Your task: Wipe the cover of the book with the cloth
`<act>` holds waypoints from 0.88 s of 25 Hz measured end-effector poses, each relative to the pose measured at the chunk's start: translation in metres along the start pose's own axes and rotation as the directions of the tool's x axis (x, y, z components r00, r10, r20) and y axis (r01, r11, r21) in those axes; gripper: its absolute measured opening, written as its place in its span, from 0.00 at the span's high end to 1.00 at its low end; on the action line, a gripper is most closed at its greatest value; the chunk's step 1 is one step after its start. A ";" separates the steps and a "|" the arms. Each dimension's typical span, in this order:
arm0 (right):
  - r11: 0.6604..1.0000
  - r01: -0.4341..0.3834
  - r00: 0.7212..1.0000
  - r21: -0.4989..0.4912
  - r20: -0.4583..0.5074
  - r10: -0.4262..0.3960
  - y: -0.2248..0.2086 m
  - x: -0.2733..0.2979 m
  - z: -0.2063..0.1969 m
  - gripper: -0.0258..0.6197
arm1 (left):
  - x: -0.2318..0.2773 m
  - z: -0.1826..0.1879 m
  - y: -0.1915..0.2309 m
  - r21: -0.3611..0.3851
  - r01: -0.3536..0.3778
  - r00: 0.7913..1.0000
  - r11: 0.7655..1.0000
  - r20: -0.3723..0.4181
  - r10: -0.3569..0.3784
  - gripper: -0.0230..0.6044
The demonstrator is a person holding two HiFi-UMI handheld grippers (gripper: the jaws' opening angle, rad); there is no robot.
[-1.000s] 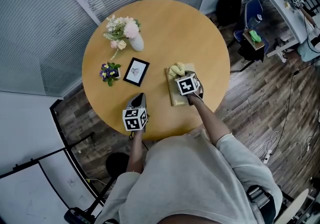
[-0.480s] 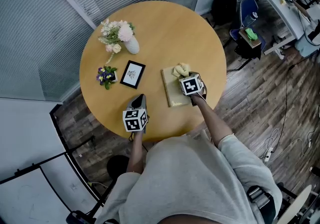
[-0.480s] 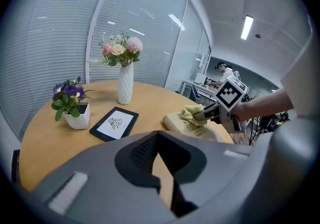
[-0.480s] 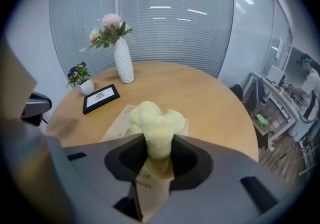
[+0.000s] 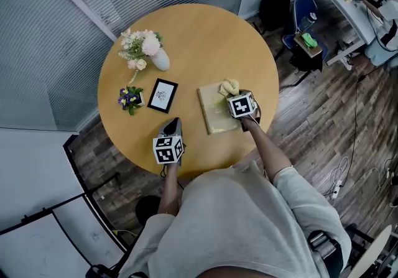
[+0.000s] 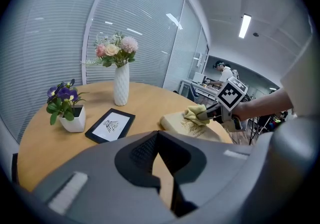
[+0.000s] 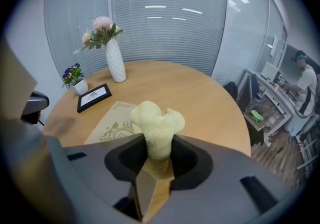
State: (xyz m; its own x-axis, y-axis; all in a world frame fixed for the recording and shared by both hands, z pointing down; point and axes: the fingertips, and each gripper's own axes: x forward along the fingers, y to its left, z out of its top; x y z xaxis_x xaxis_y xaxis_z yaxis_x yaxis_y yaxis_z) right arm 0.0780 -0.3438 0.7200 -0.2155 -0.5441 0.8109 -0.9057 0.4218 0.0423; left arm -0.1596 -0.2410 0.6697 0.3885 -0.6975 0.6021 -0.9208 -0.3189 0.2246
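Cloth (image 7: 156, 123) clenched in fingers of right gripper (image 5: 233, 95); bunched yellow wad pressed on far right corner of book (image 5: 213, 111). Book laid flat on counter (image 5: 205, 34), near edge closest to person, just right of framed picture (image 5: 161, 94). Left gripper (image 5: 173, 124) held apart from book over counter, fingers closed together, nothing between them. Cloth judged soft, light, compliant: best pinched at gathered middle. Book judged stiff, fairly light, liable to slide under strokes; could be steadied at near left corner.
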 end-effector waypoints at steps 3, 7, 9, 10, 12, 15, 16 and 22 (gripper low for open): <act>1.000 0.013 1.000 0.017 -0.006 -0.013 -0.009 -0.003 -0.005 0.77 | 0.002 0.001 -0.003 0.007 0.009 1.000 1.000 -0.002 -0.009 0.95; 0.998 0.033 0.999 0.056 -0.023 -0.032 -0.022 -0.008 -0.017 0.77 | 0.005 0.002 -0.007 0.016 0.019 1.000 1.000 -0.004 -0.019 0.95; 0.996 0.046 0.999 0.082 -0.023 -0.044 -0.028 -0.014 -0.020 0.77 | 0.005 0.002 -0.009 0.020 0.023 1.000 1.000 -0.006 -0.023 0.95; 0.995 0.052 0.999 0.080 -0.013 -0.051 -0.031 -0.018 -0.018 0.77 | 0.006 0.002 -0.011 0.022 0.026 1.000 0.999 -0.007 -0.026 0.95; 0.995 0.062 0.998 0.079 0.001 -0.062 -0.037 -0.026 -0.017 0.77 | 0.007 0.003 -0.015 0.027 0.033 0.999 0.999 -0.007 -0.033 0.95; 0.991 0.075 0.997 0.108 0.005 -0.076 -0.043 -0.036 -0.023 0.77 | 0.007 0.004 -0.021 0.034 0.042 0.999 0.999 -0.005 -0.042 0.95; 0.991 0.076 0.997 0.112 0.011 -0.078 -0.044 -0.039 -0.024 0.77 | 0.007 0.004 -0.022 0.037 0.045 0.999 0.998 -0.004 -0.045 0.95; 0.991 0.071 0.995 0.113 0.068 -0.079 -0.039 -0.055 -0.019 0.77 | 0.006 0.005 -0.031 0.044 0.052 0.999 0.998 0.002 -0.053 0.95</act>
State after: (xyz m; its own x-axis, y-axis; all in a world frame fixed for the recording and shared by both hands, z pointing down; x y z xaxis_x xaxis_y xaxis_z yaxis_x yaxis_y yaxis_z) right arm 0.1322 -0.3163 0.6852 -0.1680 -0.6234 0.7636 -0.9542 0.2975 0.0330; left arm -0.1290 -0.2382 0.6623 0.4364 -0.6814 0.5876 -0.8967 -0.3828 0.2220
